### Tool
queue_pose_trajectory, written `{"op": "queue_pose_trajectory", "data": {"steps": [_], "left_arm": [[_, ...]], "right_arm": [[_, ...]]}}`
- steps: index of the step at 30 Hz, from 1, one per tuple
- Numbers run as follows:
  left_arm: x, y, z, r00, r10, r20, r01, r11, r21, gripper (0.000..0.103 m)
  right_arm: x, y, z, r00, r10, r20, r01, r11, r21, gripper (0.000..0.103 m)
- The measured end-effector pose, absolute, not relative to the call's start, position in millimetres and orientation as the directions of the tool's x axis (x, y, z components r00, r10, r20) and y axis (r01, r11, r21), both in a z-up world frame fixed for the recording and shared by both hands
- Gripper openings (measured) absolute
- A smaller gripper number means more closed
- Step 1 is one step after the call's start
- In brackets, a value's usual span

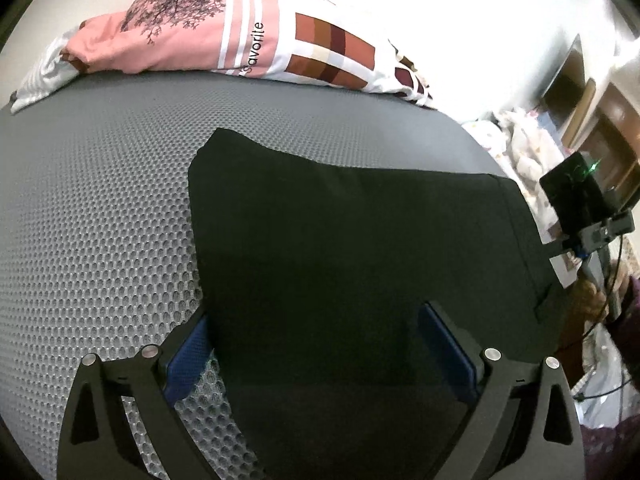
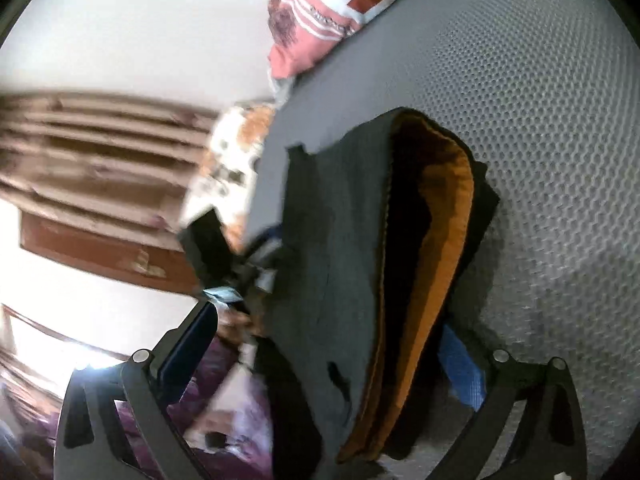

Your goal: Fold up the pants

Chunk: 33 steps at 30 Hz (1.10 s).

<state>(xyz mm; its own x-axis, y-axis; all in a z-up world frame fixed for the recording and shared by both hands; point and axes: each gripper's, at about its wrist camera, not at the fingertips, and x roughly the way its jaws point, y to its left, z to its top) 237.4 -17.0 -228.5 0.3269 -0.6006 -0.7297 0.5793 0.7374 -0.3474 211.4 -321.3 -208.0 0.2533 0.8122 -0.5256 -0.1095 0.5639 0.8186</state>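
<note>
One folded pants [image 1: 352, 240], two pillows [image 1: 256, 40]

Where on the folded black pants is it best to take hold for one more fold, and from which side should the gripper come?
Probably the open end of the black pants, where the orange lining shows the stacked layers. Come in low along the grey mat, from the side that end faces, so one finger slips under all layers.
</note>
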Motion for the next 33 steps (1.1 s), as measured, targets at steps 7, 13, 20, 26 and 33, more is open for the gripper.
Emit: {"op": "queue_pose_trajectory", "data": {"steps": [7, 13, 20, 26, 33], "left_arm": [[240, -15, -230, 0.316, -0.623, -0.716, 0.578, 0.725, -0.375, 0.099], [245, 1, -232, 0.300, -0.696, -0.652, 0.545, 0.686, -0.482, 0.099], [253, -2, -230, 0.250, -0.700, -0.669, 0.548, 0.672, -0.499, 0.099], [268, 19, -235, 0.107, -0.780, -0.616, 0.443, 0.592, -0.673, 0.099], [263, 29, -239, -0.021, -0.825, -0.565, 0.403, 0.510, -0.760, 0.099]], "right_arm": [[219, -313, -220, 0.211, 0.807, -0.552, -0.099, 0.579, 0.809, 0.093], [213, -304, -212, 0.271, 0.694, -0.667, -0.177, 0.717, 0.674, 0.032], [215, -321, -236, 0.237, 0.738, -0.631, -0.090, 0.664, 0.742, 0.037], [219, -307, -231, 0.236, 0.767, -0.596, -0.092, 0.628, 0.773, 0.067], [223, -279, -220, 0.237, 0.729, -0.642, -0.184, 0.682, 0.707, 0.084]]}}
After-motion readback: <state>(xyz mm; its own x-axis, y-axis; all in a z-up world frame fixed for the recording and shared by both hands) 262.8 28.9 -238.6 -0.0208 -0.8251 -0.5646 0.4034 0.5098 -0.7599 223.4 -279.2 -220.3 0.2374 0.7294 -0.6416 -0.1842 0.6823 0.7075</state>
